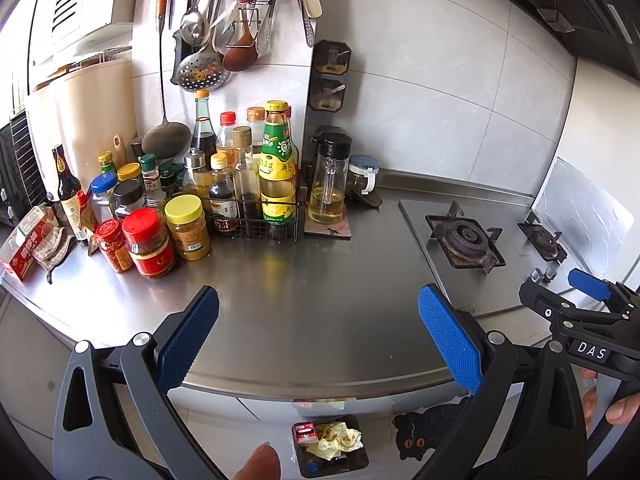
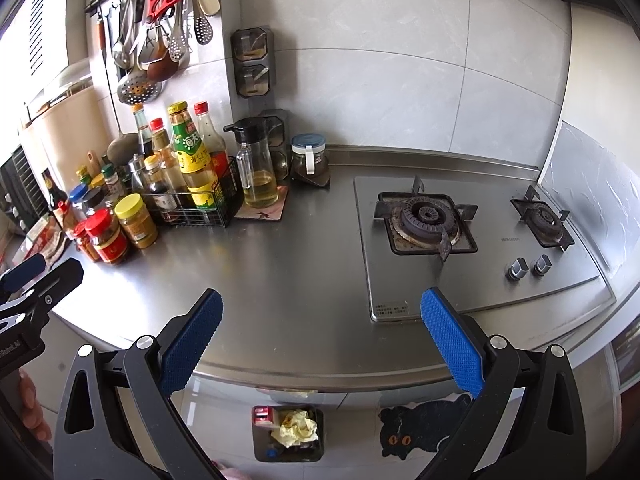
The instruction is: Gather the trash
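Observation:
A small dark trash bin (image 1: 362,462) stands on the floor below the counter's front edge. It holds crumpled yellowish paper (image 1: 340,438) and a small red box (image 1: 306,432). It also shows in the right wrist view (image 2: 258,446), with the paper (image 2: 296,428) and the red box (image 2: 264,416). My left gripper (image 1: 318,344) is open and empty above the steel counter (image 1: 300,300). My right gripper (image 2: 320,344) is open and empty above the counter's front edge (image 2: 320,372). Each gripper shows at the side of the other's view.
Many sauce bottles and jars (image 1: 192,184) crowd the counter's back left, some in a wire basket (image 1: 256,216). An oil jug (image 1: 328,184) stands beside them. A two-burner gas hob (image 2: 460,240) fills the right side. Utensils (image 1: 224,20) hang on the wall. A cat sticker (image 2: 420,428) is on the cabinet.

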